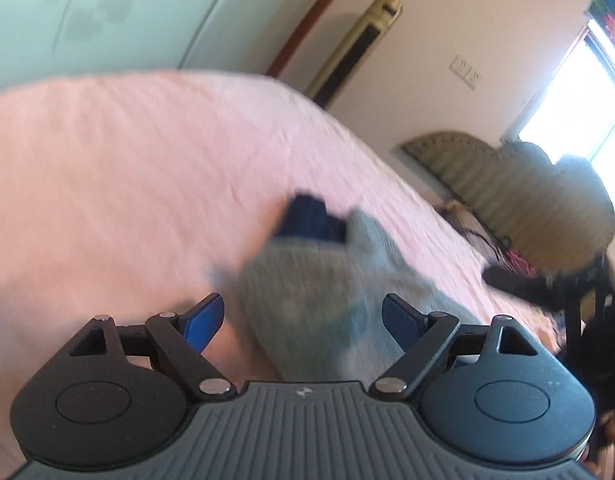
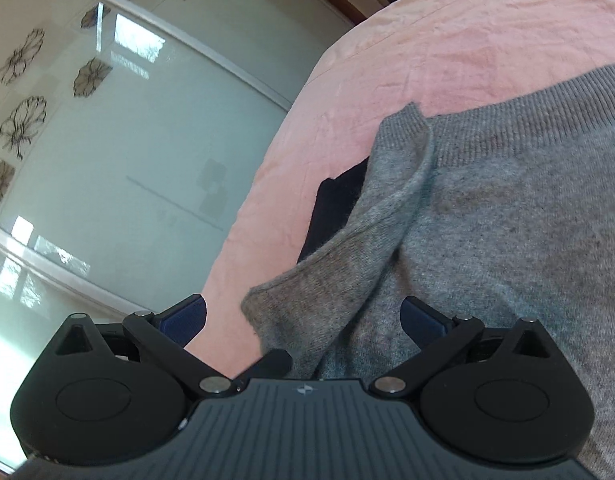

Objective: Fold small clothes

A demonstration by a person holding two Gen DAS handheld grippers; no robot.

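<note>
Both tongs are spread wide with nothing pressed between their blue pads. Seen from the left wrist camera, the left tongs (image 1: 303,314) hover over a pink bed (image 1: 107,168), and a grey knitted garment (image 1: 307,280) lies on the sheet directly ahead of them, its near end reaching back between the two open fingers without either pad touching it; this view is blurred, so finer detail of the knit is lost. A dark navy piece of clothing (image 1: 311,220) sits at the far end of the grey garment, partly tucked under it. Beyond the edge of the bed stand a pale wall with a switch plate (image 1: 465,71), a tall cream-coloured floor unit (image 1: 359,44) and a bright window (image 1: 579,100). From the right wrist camera, the right tongs (image 2: 303,318) also stand wide apart above the same bed (image 2: 447,48). Here the grey knitted garment (image 2: 507,216) fills the right half of the view, and a folded flap of it runs down between the open fingers, close to the right pad (image 2: 421,322) but not clamped. The navy clothing (image 2: 335,208) peeks out from under that flap, on the pink sheet. To the left of the bed is a frosted glass wardrobe door (image 2: 107,140) printed with flowers.
</note>
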